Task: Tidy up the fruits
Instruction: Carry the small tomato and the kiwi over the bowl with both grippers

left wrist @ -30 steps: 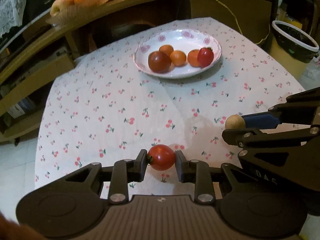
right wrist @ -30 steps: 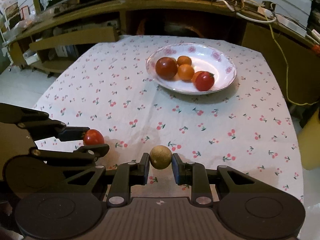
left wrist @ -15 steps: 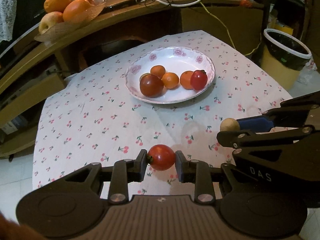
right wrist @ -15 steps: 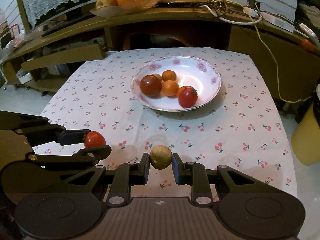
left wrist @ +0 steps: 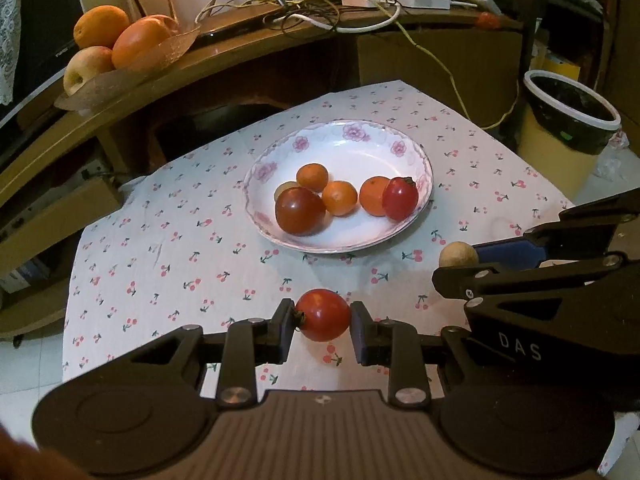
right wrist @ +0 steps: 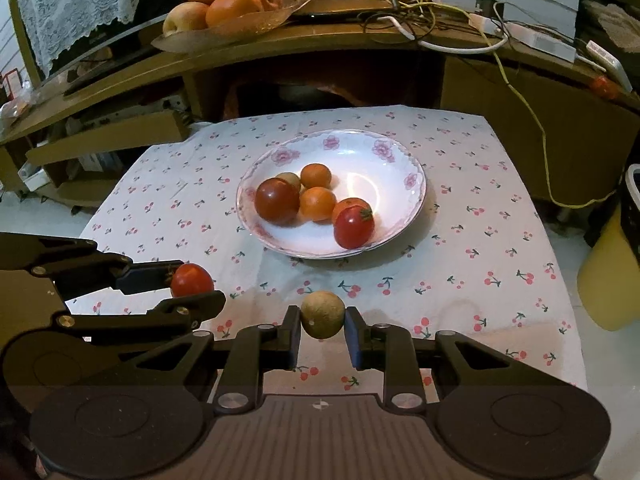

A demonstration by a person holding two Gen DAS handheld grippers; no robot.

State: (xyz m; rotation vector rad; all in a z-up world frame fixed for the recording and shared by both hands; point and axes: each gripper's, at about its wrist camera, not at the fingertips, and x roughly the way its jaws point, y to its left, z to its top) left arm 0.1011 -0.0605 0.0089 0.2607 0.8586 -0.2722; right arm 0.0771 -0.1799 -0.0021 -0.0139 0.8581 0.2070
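The counter (right wrist: 500,216), covered by a white cloth printed with small red cherries, fills the middle of both views. Towards its far edge sits a round white ceramic plate with pink flowers on its rim (right wrist: 384,148). On the plate lie a large dark red tomato (right wrist: 277,201) on its left side, three small orange round fruits (right wrist: 318,203) in the middle, a bright red tomato with a green stalk (right wrist: 354,227) at the near right, and a small tan fruit (right wrist: 289,179) half hidden behind the dark tomato.

Above the near edge of the counter, the black left tool (left wrist: 322,320) is clamped on a glossy red tomato (left wrist: 323,314), its two pads pressing the fruit's sides, clear of the cloth. Just beside it, nearer the right edge, the black right tool (right wrist: 322,322) grips a small round brownish-tan fruit (right wrist: 322,314) the same way, also off the cloth. Each tool shows in the other's view, side on, with its fruit at the tip.

Both held fruits are near the plate, short of its near rim.
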